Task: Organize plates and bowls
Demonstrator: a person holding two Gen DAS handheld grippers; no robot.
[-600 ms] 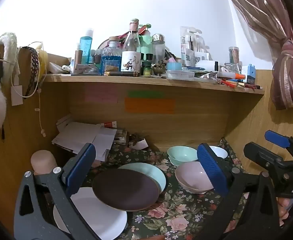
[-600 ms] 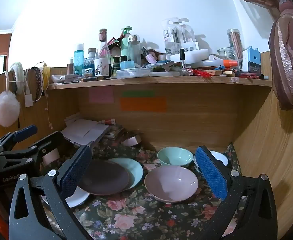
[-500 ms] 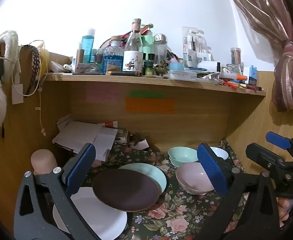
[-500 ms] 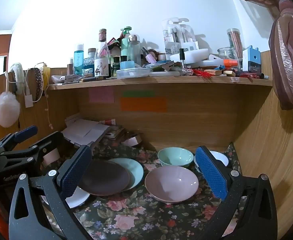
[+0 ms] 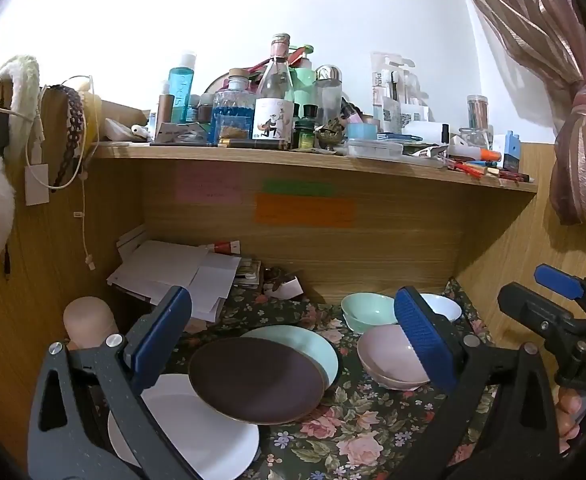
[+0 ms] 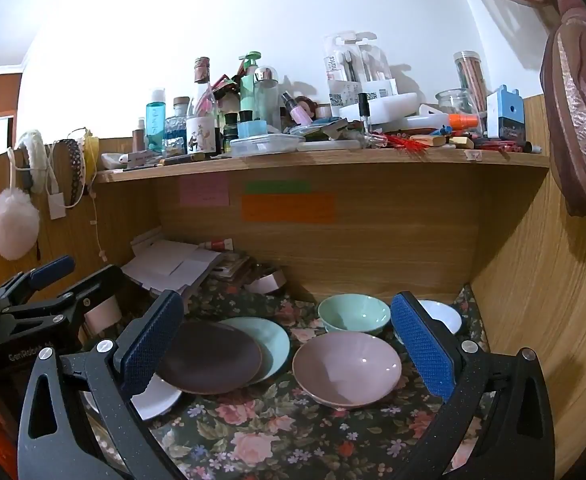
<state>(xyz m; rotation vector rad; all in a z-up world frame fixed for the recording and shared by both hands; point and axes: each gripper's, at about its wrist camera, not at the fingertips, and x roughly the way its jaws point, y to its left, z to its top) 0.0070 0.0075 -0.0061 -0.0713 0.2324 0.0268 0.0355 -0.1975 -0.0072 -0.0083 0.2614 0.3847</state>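
On the floral cloth (image 6: 285, 436) a dark brown plate (image 5: 257, 380) (image 6: 209, 358) lies overlapping a mint plate (image 5: 313, 342) (image 6: 271, 340) and a white plate (image 5: 189, 432) (image 6: 155, 398). To the right lie a pink bowl (image 5: 389, 360) (image 6: 347, 366), a mint bowl (image 5: 367, 310) (image 6: 353, 314) and a white bowl (image 5: 441, 306) (image 6: 441, 314). My left gripper (image 5: 293, 340) is open and empty above the plates. My right gripper (image 6: 289, 344) is open and empty, in front of the pink bowl.
A wooden shelf (image 6: 333, 158) crowded with bottles and clutter overhangs the alcove. Loose papers (image 5: 173, 270) pile at the back left. A pink cylinder (image 5: 87, 318) stands at the left wall. Wooden walls close both sides; a curtain (image 5: 573, 152) hangs at right.
Both grippers have barely shifted; the left view has edged slightly. The plates and bowls have not moved.
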